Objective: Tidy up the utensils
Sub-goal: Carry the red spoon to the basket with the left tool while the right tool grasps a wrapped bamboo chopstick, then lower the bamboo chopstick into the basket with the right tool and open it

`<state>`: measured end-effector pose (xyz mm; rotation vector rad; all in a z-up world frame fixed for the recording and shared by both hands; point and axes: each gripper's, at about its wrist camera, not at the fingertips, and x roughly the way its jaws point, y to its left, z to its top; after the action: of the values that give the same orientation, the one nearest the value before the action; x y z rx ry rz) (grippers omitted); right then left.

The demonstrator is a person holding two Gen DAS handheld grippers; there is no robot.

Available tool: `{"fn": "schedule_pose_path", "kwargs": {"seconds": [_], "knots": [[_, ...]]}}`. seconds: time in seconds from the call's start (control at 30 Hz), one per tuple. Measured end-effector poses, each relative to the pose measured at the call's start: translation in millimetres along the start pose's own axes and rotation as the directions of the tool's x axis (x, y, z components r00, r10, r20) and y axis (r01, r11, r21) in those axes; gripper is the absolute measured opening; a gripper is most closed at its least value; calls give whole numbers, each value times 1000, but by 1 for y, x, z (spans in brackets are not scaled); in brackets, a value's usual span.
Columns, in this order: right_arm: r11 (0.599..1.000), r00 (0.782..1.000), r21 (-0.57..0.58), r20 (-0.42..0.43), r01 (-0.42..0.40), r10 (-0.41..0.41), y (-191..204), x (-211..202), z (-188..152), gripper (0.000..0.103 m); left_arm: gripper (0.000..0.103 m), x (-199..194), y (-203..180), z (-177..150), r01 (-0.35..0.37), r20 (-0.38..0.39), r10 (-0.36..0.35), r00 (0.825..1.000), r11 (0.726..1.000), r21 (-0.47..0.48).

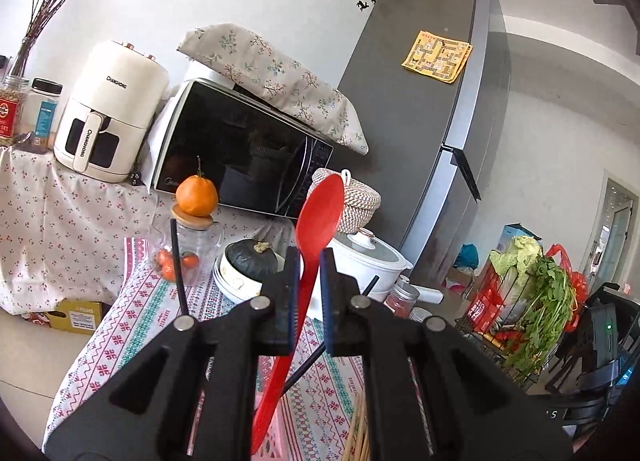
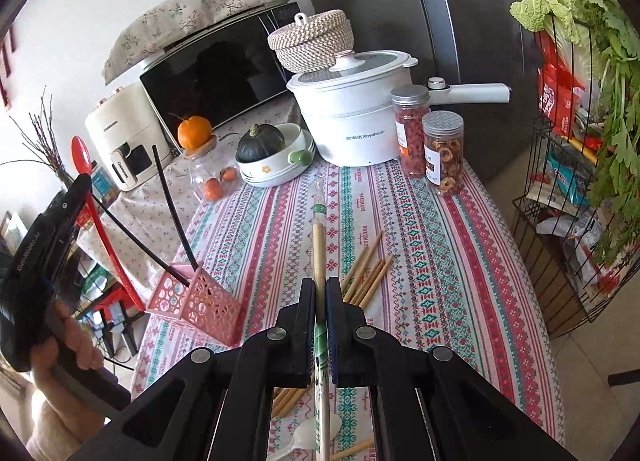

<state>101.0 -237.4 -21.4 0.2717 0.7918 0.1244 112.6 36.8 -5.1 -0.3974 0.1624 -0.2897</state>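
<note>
My left gripper (image 1: 309,261) is shut on a red plastic spoon (image 1: 320,217), bowl pointing up, held above the table; the spoon (image 2: 82,155) and the gripper also show at the left of the right wrist view. My right gripper (image 2: 320,289) is shut on a wrapped pair of bamboo chopsticks (image 2: 319,245) above the table. A pink perforated utensil basket (image 2: 200,301) stands at the table's left edge with two black chopsticks (image 2: 172,201) leaning in it. Several loose bamboo chopsticks (image 2: 370,273) lie on the tablecloth. A white plastic spoon (image 2: 304,441) lies below the right gripper.
At the table's back stand a white pot (image 2: 352,117), two snack jars (image 2: 442,153), a bowl with a dark squash (image 2: 272,161), and a glass jar topped by an orange (image 2: 196,133). A wire rack of vegetables (image 2: 580,141) stands at the right. A microwave (image 1: 244,149) stands behind.
</note>
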Motion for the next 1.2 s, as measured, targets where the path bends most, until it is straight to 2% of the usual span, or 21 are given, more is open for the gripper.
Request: {"fn": "schedule_pose_path", "kwargs": {"seconds": [0.23,0.47,0.53,0.67,0.8,0.97,1.07,1.13,1.2], "knots": [[1000,1000,-27,-4,10,-10,4,15,6,5,11,11,7,-24,-64,24,64,998,998,13],[999,1000,-32,-18,12,-13,7,22,4,5,11,17,12,-33,-87,-58,89,994,996,34],[1000,1000,-29,-18,8,-8,8,22,4,5,20,18,12,-34,-103,-94,106,990,994,46],[1000,1000,-26,0,-2,2,11,19,5,5,29,12,7,-28,-117,-145,125,981,991,66],[999,999,-29,32,-31,32,17,12,6,5,46,2,2,-13,-143,-178,155,972,987,79],[996,994,-36,68,-81,83,29,4,6,5,56,-8,1,4,-204,-274,241,931,966,156],[992,989,-31,86,-118,121,37,1,8,5,70,-18,3,8,-205,-341,272,900,954,221],[989,983,-28,108,-146,148,44,-4,10,5,80,-23,5,6,-205,-394,298,870,943,262],[984,975,-27,134,-173,176,54,-9,14,5,82,-27,12,1,-208,-444,315,839,939,273]]}}
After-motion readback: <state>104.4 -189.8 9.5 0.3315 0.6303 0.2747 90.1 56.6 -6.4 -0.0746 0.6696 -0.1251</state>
